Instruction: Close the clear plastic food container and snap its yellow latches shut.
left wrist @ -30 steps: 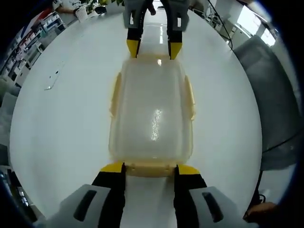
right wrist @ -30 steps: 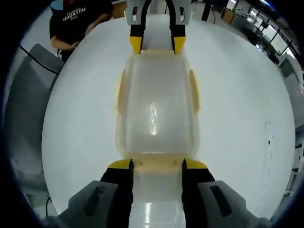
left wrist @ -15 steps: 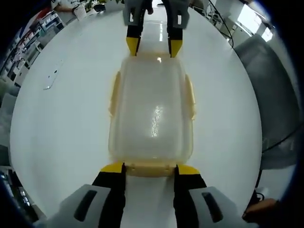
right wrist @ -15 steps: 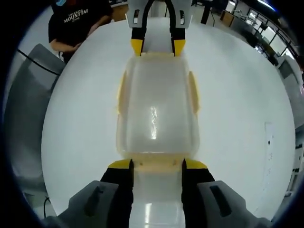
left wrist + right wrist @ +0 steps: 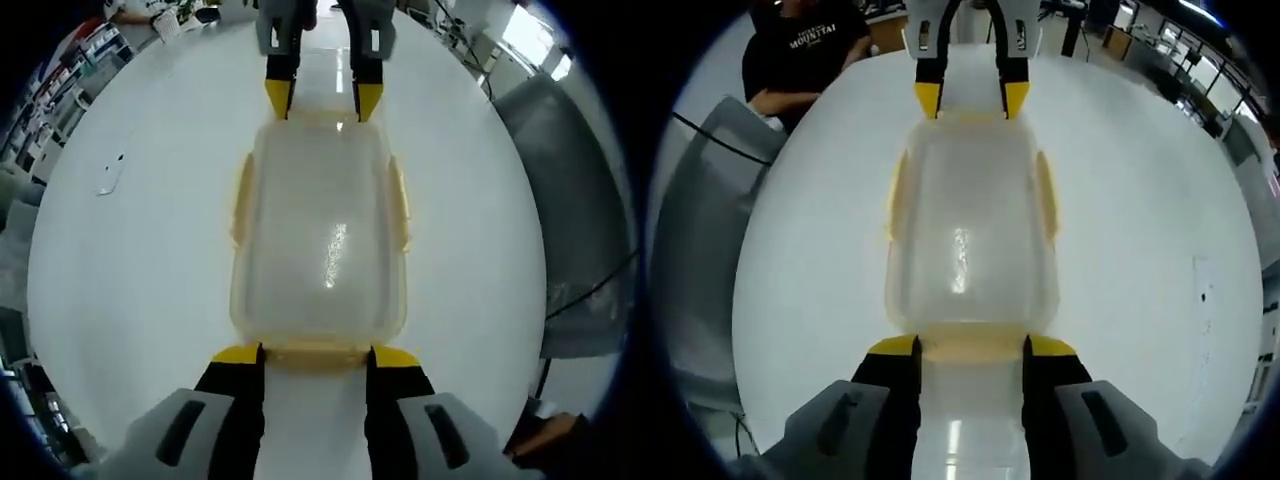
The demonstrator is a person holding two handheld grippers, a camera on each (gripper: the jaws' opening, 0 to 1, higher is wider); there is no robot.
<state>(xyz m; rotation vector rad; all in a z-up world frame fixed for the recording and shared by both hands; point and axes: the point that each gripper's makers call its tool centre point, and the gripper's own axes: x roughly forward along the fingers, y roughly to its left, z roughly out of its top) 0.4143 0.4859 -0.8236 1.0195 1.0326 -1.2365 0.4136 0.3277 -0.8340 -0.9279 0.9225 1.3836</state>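
Little has moved since earlier: both views only tilt slightly. Left gripper view: the left gripper [image 5: 315,352], fingers wide, brackets the near end latch of the container [image 5: 318,235] on the surface [image 5: 130,260], steadying it. Right gripper view: the right gripper [image 5: 970,345], equally wide, brackets the opposite latch [image 5: 970,340], likely for pressing.

The 2 views face each other (close) across the container [image 5: 318,240].

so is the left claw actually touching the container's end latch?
Touching, it seems: in the left gripper view the left claw has both yellow tips against the end latch of the container, no gap visible.
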